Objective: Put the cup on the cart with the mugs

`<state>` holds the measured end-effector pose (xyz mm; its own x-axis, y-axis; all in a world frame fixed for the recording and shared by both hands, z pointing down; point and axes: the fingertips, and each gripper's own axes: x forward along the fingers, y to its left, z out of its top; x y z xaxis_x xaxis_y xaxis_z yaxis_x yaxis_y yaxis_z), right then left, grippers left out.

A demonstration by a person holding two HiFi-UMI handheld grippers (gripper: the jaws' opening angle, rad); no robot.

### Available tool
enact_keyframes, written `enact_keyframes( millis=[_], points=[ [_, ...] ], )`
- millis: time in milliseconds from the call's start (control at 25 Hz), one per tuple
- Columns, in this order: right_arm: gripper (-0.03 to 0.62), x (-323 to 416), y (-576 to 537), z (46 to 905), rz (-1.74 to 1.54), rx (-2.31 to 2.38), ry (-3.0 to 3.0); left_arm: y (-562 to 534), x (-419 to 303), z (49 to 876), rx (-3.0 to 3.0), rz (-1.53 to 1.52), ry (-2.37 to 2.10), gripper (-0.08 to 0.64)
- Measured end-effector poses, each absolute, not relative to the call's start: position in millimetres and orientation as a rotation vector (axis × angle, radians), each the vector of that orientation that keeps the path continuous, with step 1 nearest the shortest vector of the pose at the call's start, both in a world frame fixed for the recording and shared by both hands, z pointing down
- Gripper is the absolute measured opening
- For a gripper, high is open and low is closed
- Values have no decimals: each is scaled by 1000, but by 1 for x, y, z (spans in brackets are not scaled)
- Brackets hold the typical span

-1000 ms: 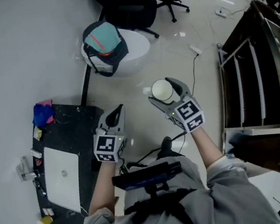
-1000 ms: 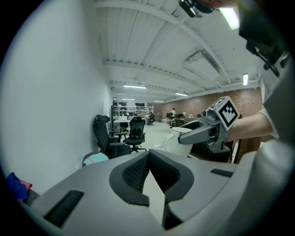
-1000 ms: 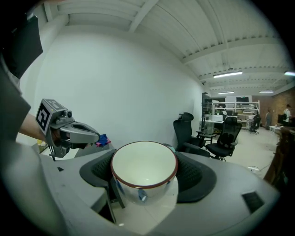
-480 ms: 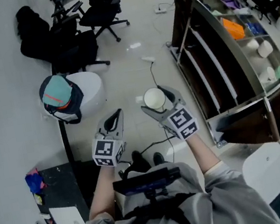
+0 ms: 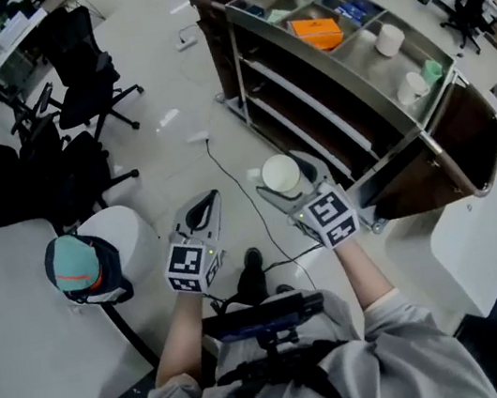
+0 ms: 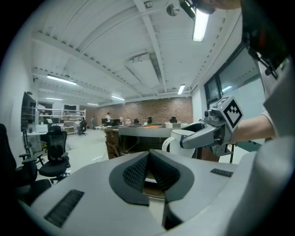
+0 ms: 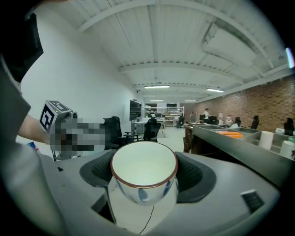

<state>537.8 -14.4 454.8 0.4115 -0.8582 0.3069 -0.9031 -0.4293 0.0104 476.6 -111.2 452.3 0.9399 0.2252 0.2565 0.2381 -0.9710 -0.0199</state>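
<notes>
Head view: the right gripper (image 5: 284,172) clasps the white cup (image 5: 280,176) over open floor, just short of the cart (image 5: 350,88). Clipping the cart's top rail on the way in could jar the cup loose. The mugs (image 5: 389,38) stand in a top compartment, well apart. A cable (image 5: 223,171) trails underfoot.

Left gripper view: the left gripper (image 6: 148,171) is clenched on nothing.

Right gripper view: the pads press the cup's curved glazed wall, so tilting risks a slip.

- Cart (image 5: 332,80): top tray split into compartments; an orange box (image 5: 316,31) and two white mugs (image 5: 389,38) sit in separate ones.
- Floor (image 5: 162,85): black cable (image 5: 225,173), office chairs (image 5: 79,75).
</notes>
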Motion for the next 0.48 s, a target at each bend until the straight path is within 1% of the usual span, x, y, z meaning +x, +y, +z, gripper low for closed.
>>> enact_keyframes(
  millis=[280,480],
  points=[
    [399,601,14,443,391,2675,-1260,-100,563,441,-2960,-345,-708,5],
    [399,626,38,435,386,2769,-1071,-78,608,435,-2896,-314,-928,5]
  ],
)
